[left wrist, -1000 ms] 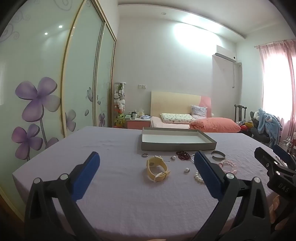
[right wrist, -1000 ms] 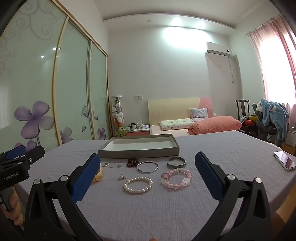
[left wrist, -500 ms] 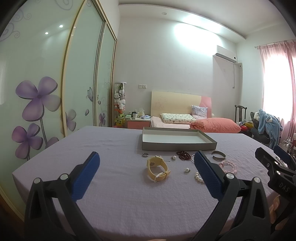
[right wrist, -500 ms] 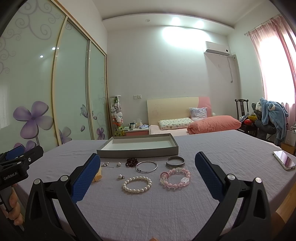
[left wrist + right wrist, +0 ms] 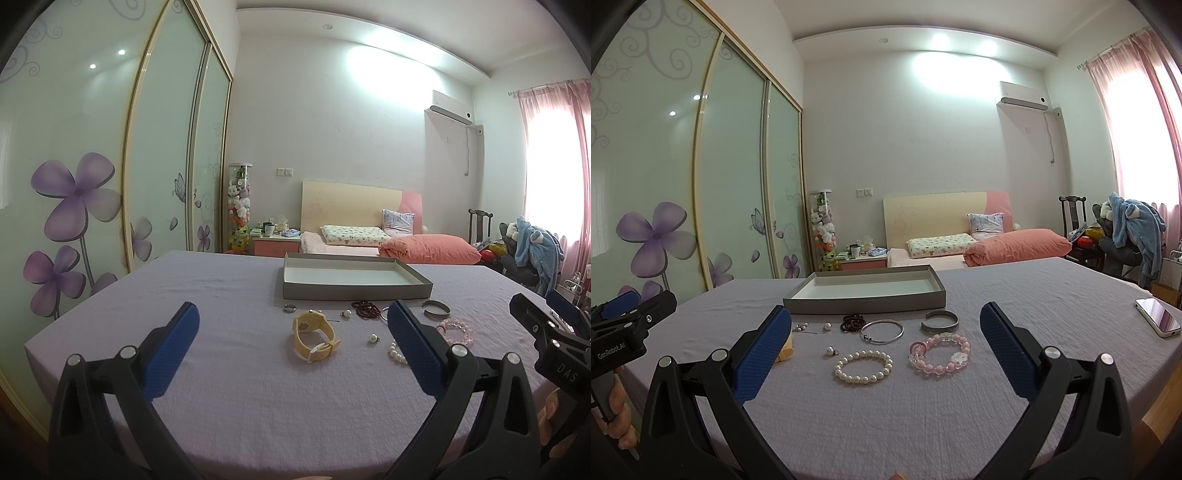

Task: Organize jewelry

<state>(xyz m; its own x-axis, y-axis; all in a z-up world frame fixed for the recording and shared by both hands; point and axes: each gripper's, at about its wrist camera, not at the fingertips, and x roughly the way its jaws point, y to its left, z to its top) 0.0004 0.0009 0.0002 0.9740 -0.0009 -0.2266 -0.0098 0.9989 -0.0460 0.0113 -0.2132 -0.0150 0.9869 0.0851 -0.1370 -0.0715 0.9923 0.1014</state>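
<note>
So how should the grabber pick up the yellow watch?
Best guess: pinch the upper arc of the yellow watch. Its band stands on edge in a closed loop on the purple cloth, so one finger can go inside the loop and one outside. Come from above with the left gripper, which is open and faces it.

right gripper (image 5: 884, 334) hovering wide open over purple tablecloth (image 5: 923, 413) | pearl bracelet (image 5: 863, 366) and pink bead bracelet (image 5: 940, 354) lying between fingers | grey tray (image 5: 864, 301) sitting behind | phone (image 5: 1158, 322) lying far right
</note>
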